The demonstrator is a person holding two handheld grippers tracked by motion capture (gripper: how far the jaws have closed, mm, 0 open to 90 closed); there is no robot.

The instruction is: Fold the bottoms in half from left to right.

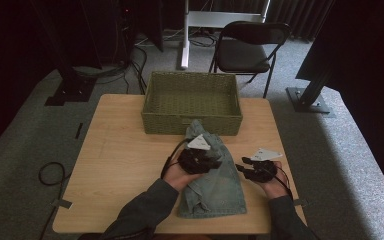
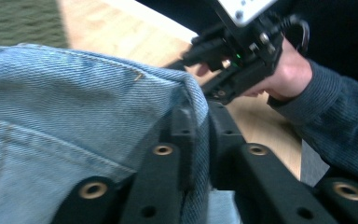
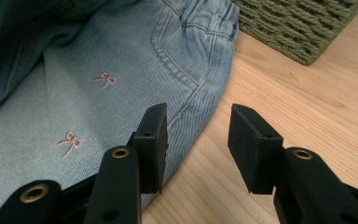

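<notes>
A small pair of light blue jeans lies on the wooden table, its upper part bunched up toward the basket. My left gripper is over the middle of the jeans, and in the left gripper view its jaws stand close together with a fold of the denim pinched between them. My right gripper hovers just right of the jeans. In its own view the right gripper is open, straddling the hem of the denim, which carries small pink bows, with bare table under it.
A green woven basket stands behind the jeans at the far side of the table; its corner is close ahead of the right gripper. A black folding chair and stand legs are on the carpet beyond.
</notes>
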